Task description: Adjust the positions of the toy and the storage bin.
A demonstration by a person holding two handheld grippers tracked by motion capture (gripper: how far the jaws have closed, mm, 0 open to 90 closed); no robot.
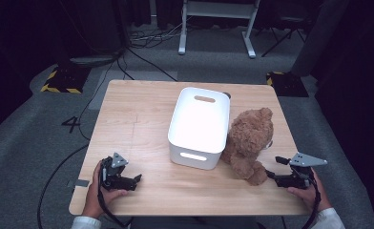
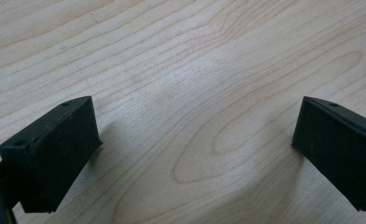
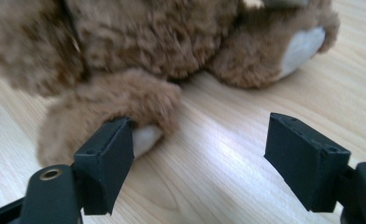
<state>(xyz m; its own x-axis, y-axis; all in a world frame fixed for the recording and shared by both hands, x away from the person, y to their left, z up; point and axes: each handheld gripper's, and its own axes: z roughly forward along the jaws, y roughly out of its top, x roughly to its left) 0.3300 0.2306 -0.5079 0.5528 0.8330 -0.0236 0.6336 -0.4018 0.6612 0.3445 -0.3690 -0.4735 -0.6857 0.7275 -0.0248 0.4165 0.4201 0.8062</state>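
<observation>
Left gripper (image 1: pixel 136 180): jaws spread wide, released, nothing between them; in the left gripper view bare wood shows across the whole gap.
Left gripper place: low over the near left part of the wooden table (image 1: pixel 128 124), just inside its near edge, held by the left hand (image 1: pixel 95 191).
Room around left gripper: open tabletop ahead of it and to both sides; the white bin (image 1: pixel 197 129) is well apart, ahead and to its right.
Right gripper (image 1: pixel 270 175): jaws apart, released, gripping nothing.
Right gripper place: near the table's right front corner, held by the right hand (image 1: pixel 305 193), pointing across the table toward the teddy bear (image 1: pixel 248 143).
Teddy bear: brown plush, lying on the table directly ahead of the right gripper, its back side against the bin's right wall.
Contact: in the right gripper view one jaw sits against the pale sole of the bear's nearer paw (image 3: pixel 146 139); the other jaw stands clear over bare wood, so the paw is not between the jaws.
Farther paw (image 3: pixel 305 46): ahead of the free jaw, well apart from it.
Room around right gripper: bare wood between the jaws and under the free jaw; the table's right edge runs close beside the gripper.
White bin: open-topped with handle slots, mid-table, its near wall facing both grippers.
</observation>
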